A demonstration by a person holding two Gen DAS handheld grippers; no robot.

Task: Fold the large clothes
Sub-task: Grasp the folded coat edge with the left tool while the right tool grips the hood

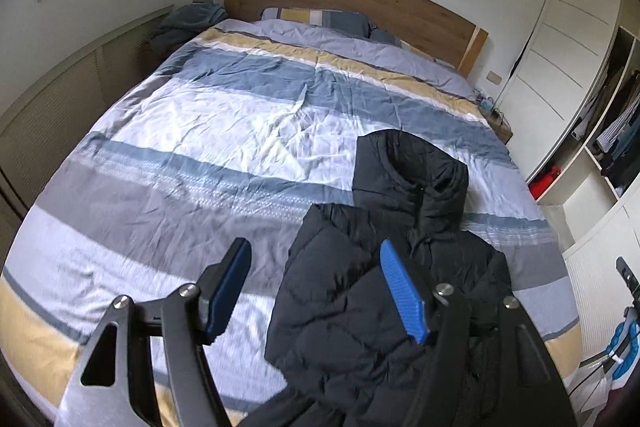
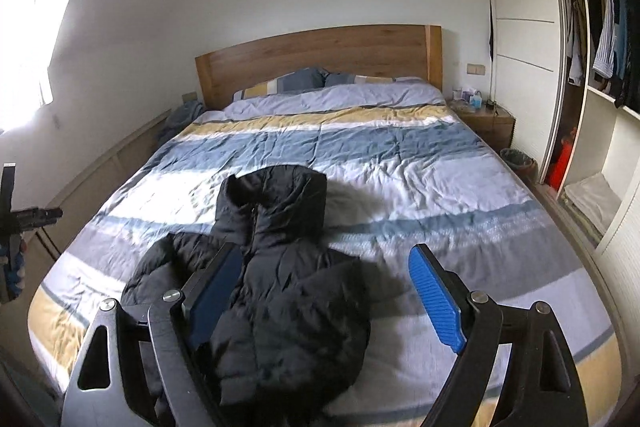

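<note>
A black hooded puffer jacket [image 1: 340,307] [image 2: 288,307] lies front up on the near end of the bed. Its hood [image 1: 404,167] [image 2: 276,195] points toward the headboard. My left gripper [image 1: 314,247] hovers open above the jacket's left edge, with nothing pressed between its blue pads [image 1: 402,291]. My right gripper [image 2: 325,251] also hangs open above the jacket's right side. Its left finger is over the jacket body and its right pad [image 2: 436,299] is over bare duvet. Neither gripper touches the cloth.
The striped blue, white and yellow duvet [image 1: 200,131] [image 2: 400,155] covers the bed up to a wooden headboard [image 2: 320,55] with pillows. A white wardrobe [image 2: 520,27] with open shelves of clothes [image 2: 600,27], a nightstand [image 2: 488,119] and a bin [image 2: 518,159] stand right. A low cabinet [image 1: 60,99] lines the left wall.
</note>
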